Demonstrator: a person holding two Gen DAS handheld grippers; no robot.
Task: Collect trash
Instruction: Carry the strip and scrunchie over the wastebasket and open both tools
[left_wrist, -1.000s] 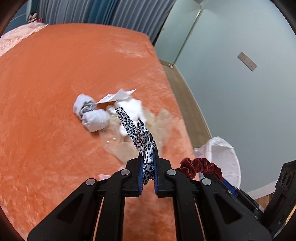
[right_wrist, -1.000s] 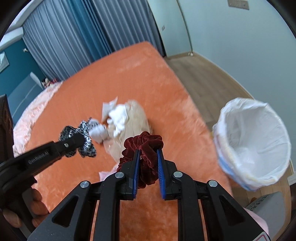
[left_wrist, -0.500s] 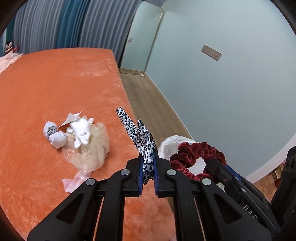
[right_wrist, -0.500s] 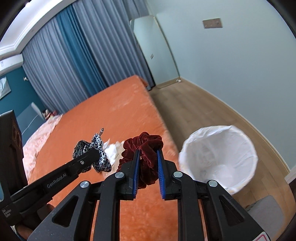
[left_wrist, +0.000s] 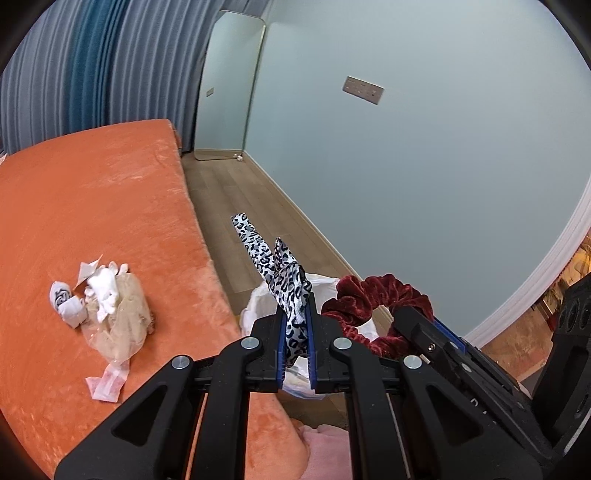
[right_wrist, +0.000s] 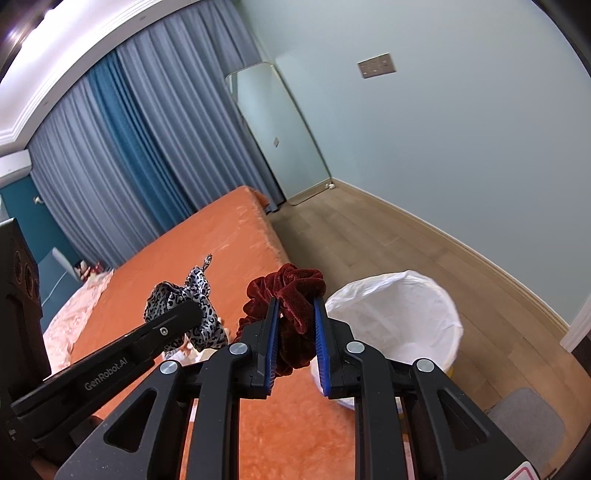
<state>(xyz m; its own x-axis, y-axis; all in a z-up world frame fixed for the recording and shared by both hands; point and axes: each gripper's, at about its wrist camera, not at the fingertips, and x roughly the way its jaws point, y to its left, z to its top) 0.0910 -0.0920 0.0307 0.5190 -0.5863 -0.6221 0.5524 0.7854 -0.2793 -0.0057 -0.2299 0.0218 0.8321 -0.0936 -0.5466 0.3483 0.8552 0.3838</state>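
Observation:
My left gripper is shut on a leopard-print scrunchie, held in the air past the bed's edge; it also shows in the right wrist view. My right gripper is shut on a dark red velvet scrunchie, which also shows in the left wrist view. A white-lined trash bin stands on the floor just ahead and right of both grippers, partly hidden behind them in the left wrist view. A trash pile of tissues, plastic wrap and paper lies on the orange bed.
A pink wrapper lies on the bed near the pile. Wooden floor runs between the bed and the pale blue wall. A mirror leans in the corner. Grey and blue curtains hang behind the bed. A grey mat lies beside the bin.
Both grippers have swung right, away from the trash pile and off the bed's edge toward the bin, each still holding its scrunchie. The bin is now closer ahead.

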